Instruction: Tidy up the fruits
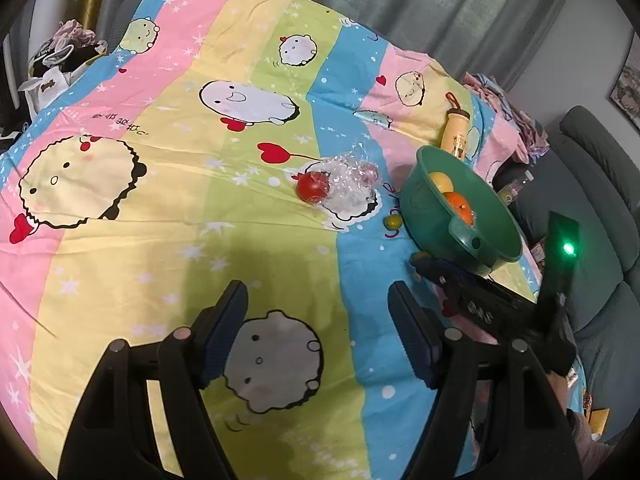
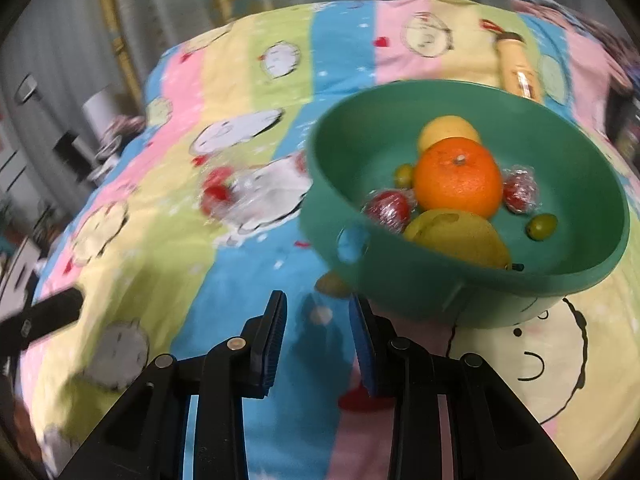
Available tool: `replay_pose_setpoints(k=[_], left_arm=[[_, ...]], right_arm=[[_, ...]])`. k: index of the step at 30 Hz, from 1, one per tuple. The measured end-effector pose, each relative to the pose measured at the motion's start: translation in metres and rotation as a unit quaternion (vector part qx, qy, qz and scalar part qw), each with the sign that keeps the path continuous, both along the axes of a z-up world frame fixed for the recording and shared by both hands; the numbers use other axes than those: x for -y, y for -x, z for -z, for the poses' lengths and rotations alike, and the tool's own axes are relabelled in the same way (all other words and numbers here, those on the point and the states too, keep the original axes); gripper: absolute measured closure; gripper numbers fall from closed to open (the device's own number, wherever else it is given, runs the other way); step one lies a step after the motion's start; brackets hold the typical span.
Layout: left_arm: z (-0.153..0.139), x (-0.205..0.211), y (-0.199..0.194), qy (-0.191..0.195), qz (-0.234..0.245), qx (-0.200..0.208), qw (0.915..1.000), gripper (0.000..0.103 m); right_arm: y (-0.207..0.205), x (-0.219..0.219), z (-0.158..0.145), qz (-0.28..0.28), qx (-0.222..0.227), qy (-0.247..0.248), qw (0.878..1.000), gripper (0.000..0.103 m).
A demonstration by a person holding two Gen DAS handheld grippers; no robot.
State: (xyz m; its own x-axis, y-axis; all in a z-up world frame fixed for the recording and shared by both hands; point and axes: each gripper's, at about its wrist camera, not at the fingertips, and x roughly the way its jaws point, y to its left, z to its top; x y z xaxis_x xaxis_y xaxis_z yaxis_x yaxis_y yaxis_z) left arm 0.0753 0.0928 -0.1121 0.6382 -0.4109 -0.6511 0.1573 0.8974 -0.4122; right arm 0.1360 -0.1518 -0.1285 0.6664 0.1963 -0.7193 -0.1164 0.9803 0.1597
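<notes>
Striped cartoon bedsheet (image 1: 248,128) covers the bed — soft, wrinkled surface, so round fruit can roll when nudged. Green plastic basin (image 2: 580,184) sits toward the right side of it and already holds an orange (image 2: 458,178), a yellow fruit behind it, a yellow-green fruit in front, two film-wrapped red fruits and two small green ones.

Still outside the basin: a red tomato-like fruit (image 1: 313,186) lying against crumpled clear wrap (image 1: 352,182), out on the sheet to the left of the basin; a small green fruit (image 1: 392,222) just beside the basin wall; a small yellowish fruit (image 2: 334,284) at the basin's foot, close ahead of the right gripper (image 2: 318,324).

Left gripper (image 1: 318,320): fingers released, wide apart, nothing between them, aimed toward the red fruit. Right gripper: fingers parted only narrowly, empty, no contact with anything.

Judgement — step in hand is the approach to the loose fruit.
- Left: centre the fingers on the red fruit alone, keep the wrap out of the pads; film is slippery.
- Right: open wider before descending on the yellowish fruit, and come from the side away from the basin wall so a finger does not shove the basin.
- Close gently; lift clear of the rim before release.
</notes>
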Motion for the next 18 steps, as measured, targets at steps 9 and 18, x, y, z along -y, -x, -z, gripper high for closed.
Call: replay_pose_setpoints(k=[9,18], left_arm=[[0.007,-0.025,0.004,0.023,-0.004,0.005,0.9997,0.029],[0.009,-0.013,0.004,0.021,0.016,0.002,0.9996,0.029]], right_arm=[[-0.018,-0.004,0.011,0.074,-0.023,-0.022,0.997,0.07],[-0.024,0.008,0.014,0.056,-0.029,-0.061,0.996,0.081]])
